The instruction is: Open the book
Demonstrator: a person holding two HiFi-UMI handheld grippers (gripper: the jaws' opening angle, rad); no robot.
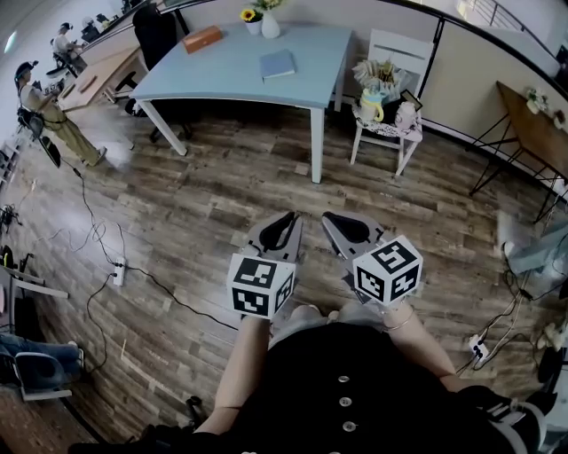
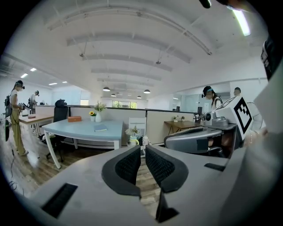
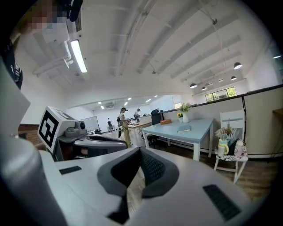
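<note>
A closed blue book [image 1: 278, 64] lies on the far side of a light blue table [image 1: 222, 75], well ahead of me across the wooden floor. It also shows small and distant in the left gripper view, book [image 2: 101, 128], and in the right gripper view, book [image 3: 184, 128]. My left gripper [image 1: 288, 218] and right gripper [image 1: 331, 218] are held side by side in front of my body, both pointing toward the table and far from it. Each has its jaws together with nothing between them, as seen on the left gripper [image 2: 141, 149] and the right gripper [image 3: 139, 151].
An orange box [image 1: 202, 38] and two flower vases [image 1: 263, 19] stand on the table. A white chair [image 1: 383, 111] with flowers and mugs is to its right. A black office chair [image 1: 160, 31], people [image 1: 49, 111] at the left, floor cables and a power strip [image 1: 118, 270].
</note>
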